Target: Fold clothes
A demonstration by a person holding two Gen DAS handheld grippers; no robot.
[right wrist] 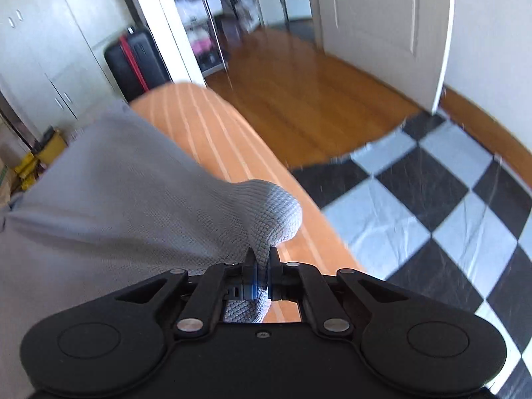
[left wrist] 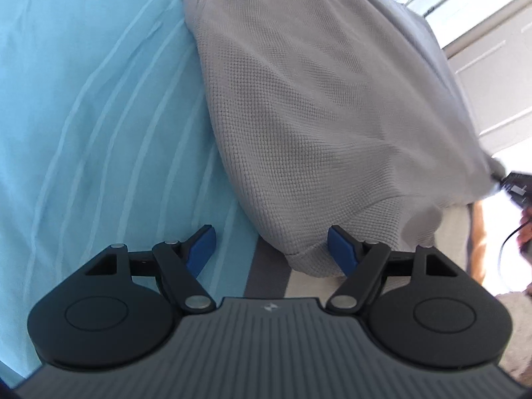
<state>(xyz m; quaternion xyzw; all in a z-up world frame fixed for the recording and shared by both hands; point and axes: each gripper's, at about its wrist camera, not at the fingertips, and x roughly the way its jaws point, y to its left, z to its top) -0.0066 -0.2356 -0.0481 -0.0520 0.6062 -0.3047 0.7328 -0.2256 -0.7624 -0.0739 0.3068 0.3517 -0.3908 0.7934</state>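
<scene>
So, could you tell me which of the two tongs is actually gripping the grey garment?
The right tongs, clamped on the grey garment; the left tongs gape open.

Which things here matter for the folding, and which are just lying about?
In the job:
grey knit garment
right gripper, shut on the garment's edge
left gripper, open beside its corner
striped sheet beneath

Lying about:
black suitcase
yellow items
white door
</scene>
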